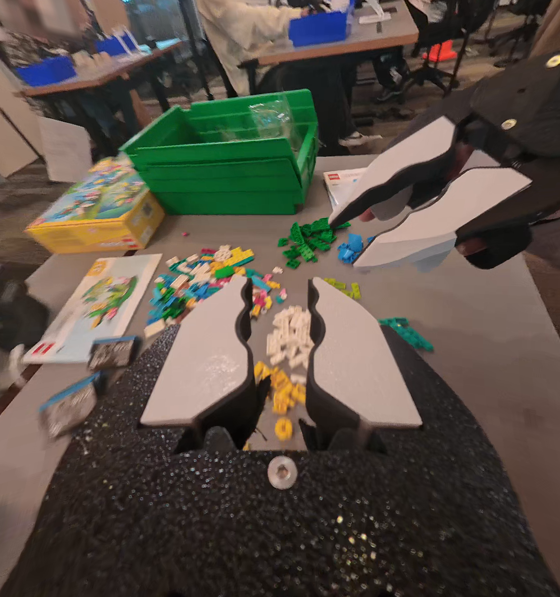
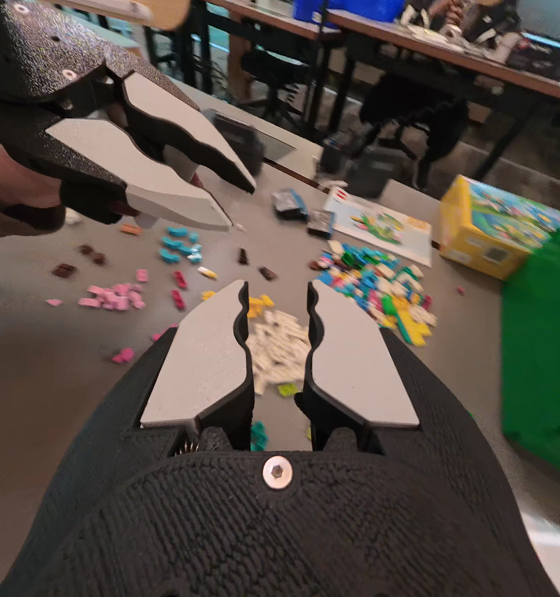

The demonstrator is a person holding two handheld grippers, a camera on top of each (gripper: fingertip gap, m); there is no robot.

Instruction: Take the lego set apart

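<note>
- A grey rectangular table is carrying everything, with loose bricks lying across it in heaps sorted by colour.
- A green plastic storage bin is sitting at the far edge in the left wrist view, with a yellow cardboard set box just beside it and a pale printed instruction booklet lying flat nearer the camera.
- A big mixed heap of many-coloured plastic bricks is lying between the booklet and the sorted heaps; it is too blurred to tell which pieces are joined, but I judge the remaining work is there.
- The left gripper is hovering with its jaws apart and nothing between them, over a heap of small white bricks and a heap of yellow bricks.
- The right gripper is also hanging with its jaws parted and empty, above the same white heap in its own view.
- The mixed heap is lying ahead and to the left of the left gripper, and ahead and to the right of the right gripper, so both are near it; I cannot tell which is nearer.
- Small sorted heaps of dark green bricks, blue bricks, teal bricks and pink bricks are lying well apart from each other.
</note>
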